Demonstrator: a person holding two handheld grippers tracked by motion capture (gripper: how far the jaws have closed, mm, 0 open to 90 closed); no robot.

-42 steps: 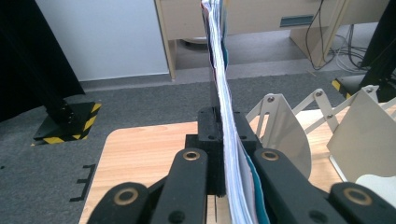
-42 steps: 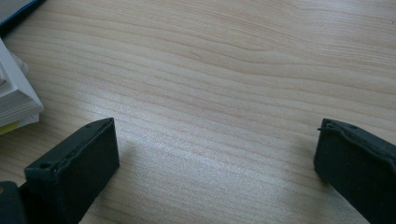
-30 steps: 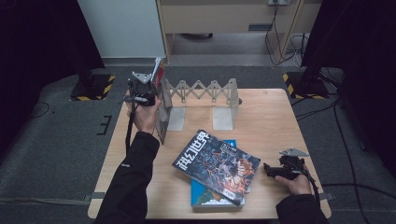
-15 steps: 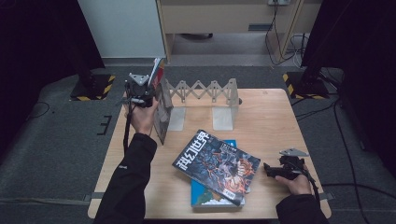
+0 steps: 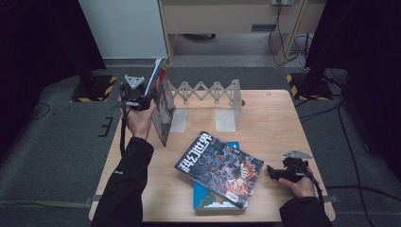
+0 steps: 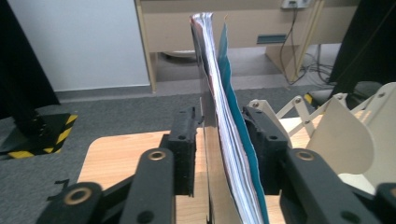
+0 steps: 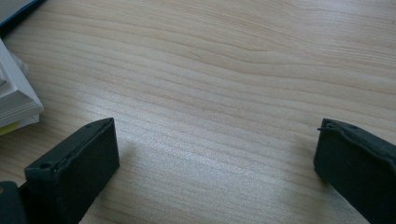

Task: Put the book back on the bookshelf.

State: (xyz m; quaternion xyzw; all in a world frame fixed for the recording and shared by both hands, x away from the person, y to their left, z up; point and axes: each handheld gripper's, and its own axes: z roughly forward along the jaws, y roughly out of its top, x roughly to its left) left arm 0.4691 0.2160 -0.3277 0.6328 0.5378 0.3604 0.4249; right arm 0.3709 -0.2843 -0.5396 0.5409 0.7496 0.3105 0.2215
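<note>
Two thin books (image 5: pixel 163 111) stand upright at the left end of a grey accordion book rack (image 5: pixel 203 92). My left gripper (image 5: pixel 152 99) is at their top edge. In the left gripper view the books (image 6: pixel 219 116) rise between the black jaws of my left gripper (image 6: pixel 222 126). Those jaws have just been opening, and the pads now sit slightly off the covers. A dark magazine (image 5: pixel 220 168) lies flat on a blue book (image 5: pixel 208 201) at the front middle. My right gripper (image 5: pixel 273 172) rests to the right of that stack, open. Bare wood shows between the jaws of my right gripper (image 7: pixel 217 154).
The wooden table (image 5: pixel 269 118) has free room at its right and back right. The rack's two grey end plates (image 5: pixel 226 118) stand on the table behind the magazine. A book corner (image 7: pixel 14 102) shows at the left of the right gripper view. Dark floor surrounds the table.
The left gripper has eased slightly back from the upright books, which stay standing. The right hand has not moved.
</note>
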